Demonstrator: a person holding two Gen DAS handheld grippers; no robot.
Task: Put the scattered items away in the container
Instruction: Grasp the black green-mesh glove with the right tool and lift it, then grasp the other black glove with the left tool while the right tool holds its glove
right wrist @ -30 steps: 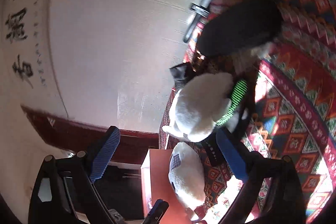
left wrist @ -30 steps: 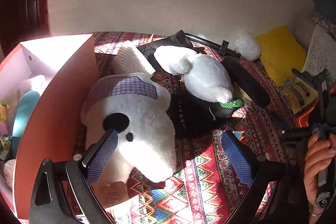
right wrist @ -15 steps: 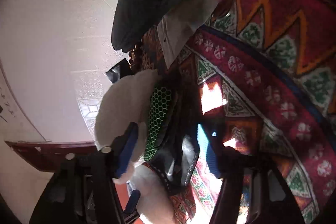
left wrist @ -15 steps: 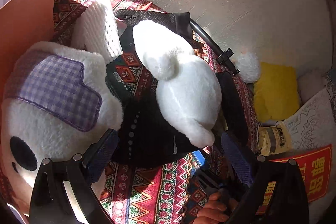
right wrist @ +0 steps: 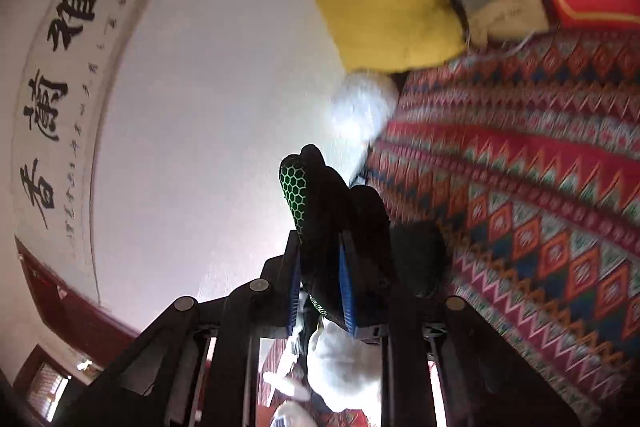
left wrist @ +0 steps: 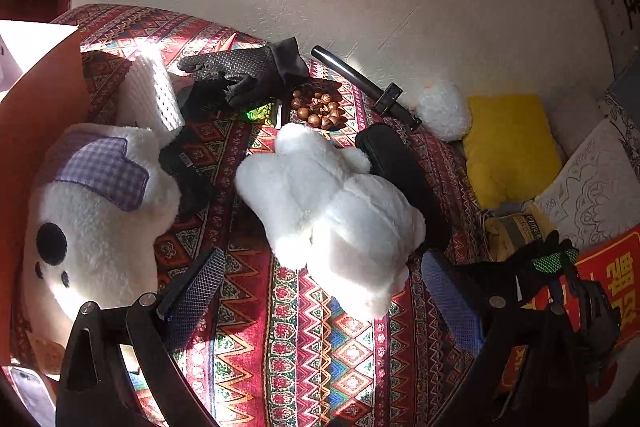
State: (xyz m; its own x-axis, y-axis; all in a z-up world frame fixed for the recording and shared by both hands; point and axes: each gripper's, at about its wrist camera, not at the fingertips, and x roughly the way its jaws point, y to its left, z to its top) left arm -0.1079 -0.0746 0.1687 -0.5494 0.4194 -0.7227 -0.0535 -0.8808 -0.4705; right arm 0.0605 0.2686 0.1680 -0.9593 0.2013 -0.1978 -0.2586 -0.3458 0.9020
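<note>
1. Glove (right wrist: pixel 320 211) sits between the blue pads of the right gripper (right wrist: pixel 320 279), in the middle of the right wrist view. It is black with a green net patch. The jaws are closing on it, and the pads press its sides.
2. In the left wrist view the same glove (left wrist: pixel 548 259) shows at the right edge, up off the cloth (left wrist: pixel 304 327).
3. The left gripper (left wrist: pixel 320 291) is wide open at the bottom of its frame. It holds nothing. The white bear (left wrist: pixel 332 211) lies just past its fingers.
4. The box (left wrist: pixel 36 99) is at the far left of the left wrist view, beside the big dog toy (left wrist: pixel 92 211).
5. To do this well, I think the right hand should keep a firm squeeze, since the glove is soft and floppy and could slip.
6. It should carry the glove high over the toys to the box, and let go only above the opening.
7. The left hand can stay clear or take the bear.
</note>
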